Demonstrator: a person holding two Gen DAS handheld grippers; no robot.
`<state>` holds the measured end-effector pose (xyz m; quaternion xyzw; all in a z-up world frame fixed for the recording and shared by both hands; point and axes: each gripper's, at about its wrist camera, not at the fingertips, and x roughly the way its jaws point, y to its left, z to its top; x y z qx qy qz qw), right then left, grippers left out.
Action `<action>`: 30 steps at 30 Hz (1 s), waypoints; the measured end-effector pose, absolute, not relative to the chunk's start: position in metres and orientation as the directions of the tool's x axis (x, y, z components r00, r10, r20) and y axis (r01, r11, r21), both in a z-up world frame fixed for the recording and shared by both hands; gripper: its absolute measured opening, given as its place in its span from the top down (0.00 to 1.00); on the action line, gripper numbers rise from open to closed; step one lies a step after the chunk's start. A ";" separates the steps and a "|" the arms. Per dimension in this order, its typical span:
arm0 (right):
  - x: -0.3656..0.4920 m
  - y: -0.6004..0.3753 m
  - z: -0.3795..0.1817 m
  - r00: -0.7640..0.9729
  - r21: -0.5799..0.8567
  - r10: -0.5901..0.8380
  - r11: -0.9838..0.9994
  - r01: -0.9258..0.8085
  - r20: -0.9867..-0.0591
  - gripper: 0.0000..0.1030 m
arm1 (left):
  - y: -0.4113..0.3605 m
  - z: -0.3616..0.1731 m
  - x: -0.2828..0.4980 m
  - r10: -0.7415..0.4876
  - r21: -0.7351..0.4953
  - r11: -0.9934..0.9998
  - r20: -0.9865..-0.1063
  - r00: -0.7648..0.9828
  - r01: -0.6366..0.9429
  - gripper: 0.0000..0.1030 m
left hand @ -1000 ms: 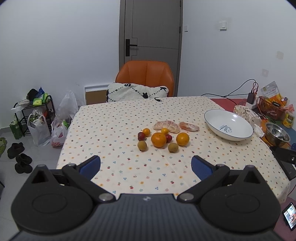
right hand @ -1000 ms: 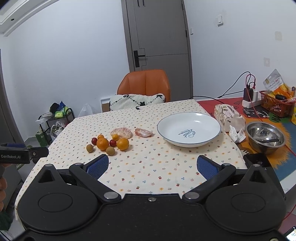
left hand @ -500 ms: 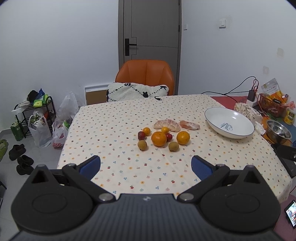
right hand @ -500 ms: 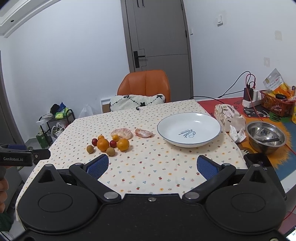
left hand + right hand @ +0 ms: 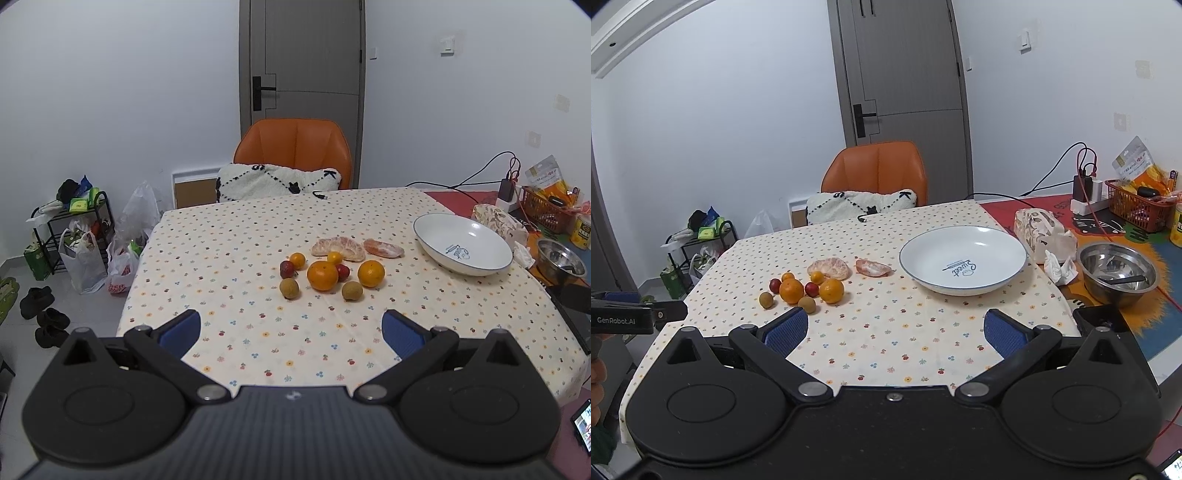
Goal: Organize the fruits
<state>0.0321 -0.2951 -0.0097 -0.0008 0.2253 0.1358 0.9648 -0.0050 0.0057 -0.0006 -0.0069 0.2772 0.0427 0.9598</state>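
Note:
A cluster of fruit lies mid-table: two oranges point(image 5: 323, 275) point(image 5: 371, 273), small kumquats point(image 5: 297, 259), red fruits point(image 5: 285, 269), brown longans point(image 5: 289, 288) and peeled citrus pieces point(image 5: 338, 246) point(image 5: 383, 247). In the right wrist view the same oranges point(image 5: 792, 290) point(image 5: 831, 290) sit left of an empty white plate point(image 5: 963, 260), also the white plate point(image 5: 462, 249) at the right of the left wrist view. My left gripper point(image 5: 291, 330) is open, short of the fruit, above the near table edge. My right gripper point(image 5: 892, 332) is open too, nothing between its fingers.
A dotted tablecloth point(image 5: 236, 236) covers the table. An orange chair point(image 5: 293, 149) with a cushion stands at the far side. A steel bowl point(image 5: 1117, 271), tissue pack point(image 5: 1043, 234) and red basket point(image 5: 1137, 206) lie right of the plate. Bags and a rack point(image 5: 74, 236) stand on the floor, left.
The left wrist view has shifted slightly, with the plate and fruit sitting a little higher. The right gripper has hardly moved. Both stay open.

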 end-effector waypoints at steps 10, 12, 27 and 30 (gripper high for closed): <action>0.035 -0.294 -0.017 0.851 0.066 0.269 0.961 -0.269 -0.452 0.00 | 0.010 -0.010 -0.001 0.077 0.001 0.996 -0.550 0.831 -0.092 0.00; 0.035 -0.294 -0.017 0.850 0.066 0.272 0.960 -0.273 -0.451 0.00 | 0.010 -0.012 -0.001 0.076 0.004 0.996 -0.552 0.830 -0.089 0.00; 0.041 -0.286 -0.031 0.835 0.046 0.316 0.942 -0.332 -0.451 0.00 | 0.019 -0.034 0.019 0.064 -0.023 0.995 -0.567 0.821 -0.093 0.00; 0.045 -0.283 -0.034 0.833 0.042 0.321 0.940 -0.340 -0.451 0.00 | 0.021 -0.038 0.020 0.073 -0.015 0.995 -0.563 0.823 -0.098 0.00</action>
